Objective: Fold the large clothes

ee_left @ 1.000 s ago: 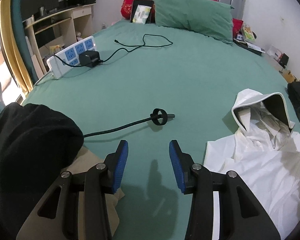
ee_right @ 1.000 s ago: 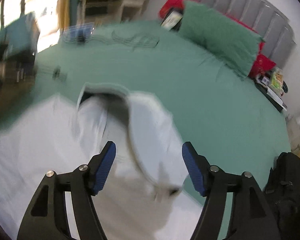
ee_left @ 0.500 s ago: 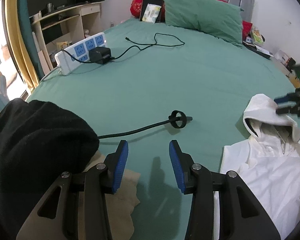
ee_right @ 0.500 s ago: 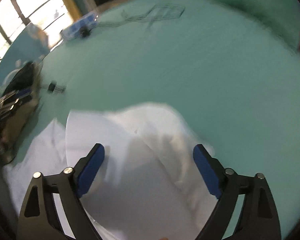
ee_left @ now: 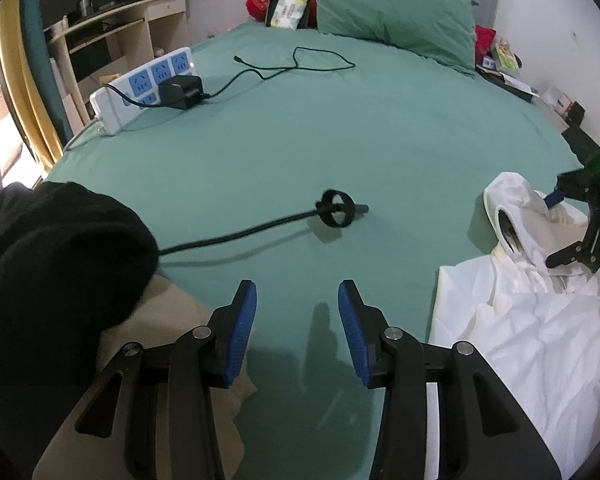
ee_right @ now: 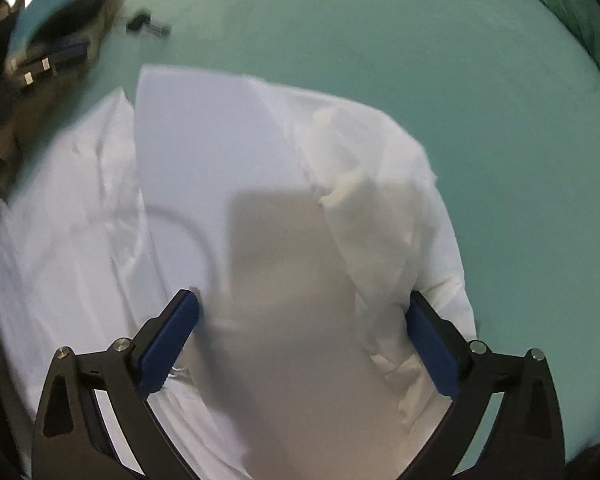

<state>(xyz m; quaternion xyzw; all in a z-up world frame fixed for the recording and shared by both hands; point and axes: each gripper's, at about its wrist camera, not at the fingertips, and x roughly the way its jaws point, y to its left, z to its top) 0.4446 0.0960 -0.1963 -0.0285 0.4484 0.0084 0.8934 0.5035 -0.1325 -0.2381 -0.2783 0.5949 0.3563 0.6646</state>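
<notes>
Far left, against the wall: a pale wooden desk (ee_left: 112, 36) beside yellow and teal curtains. Near left, on the green bed (ee_left: 340, 128): a heap of black cloth (ee_left: 52, 264) on top of a tan cloth (ee_left: 172, 320). Further back on the left of the bed: a white power strip (ee_left: 140, 88) with blue sockets and a black charger (ee_left: 180, 92) plugged in, its thin cord curling off to the right. In the middle of the bed: a black cable (ee_left: 236, 236) ending in a small black ring (ee_left: 336, 213). Near the middle, low in the left wrist view: the left gripper (ee_left: 297, 330), jaws partly open with nothing between them, hanging over bare green sheet. At the far end: a green pillow (ee_left: 392, 12), with something red behind it and a small pack leaning up just left of it. On the right of the bed: the white hooded jacket (ee_left: 540, 320), lying mostly flat but crumpled, hood (ee_left: 512, 200) toward the far side. Over the hood: the right gripper (ee_right: 304, 350), pointing down, jaws just been opening and now wide open, one blue pad on each side of the bunched hood (ee_right: 340, 200). Hard to tell from the blurry right wrist view whether the pads touch the cloth.
</notes>
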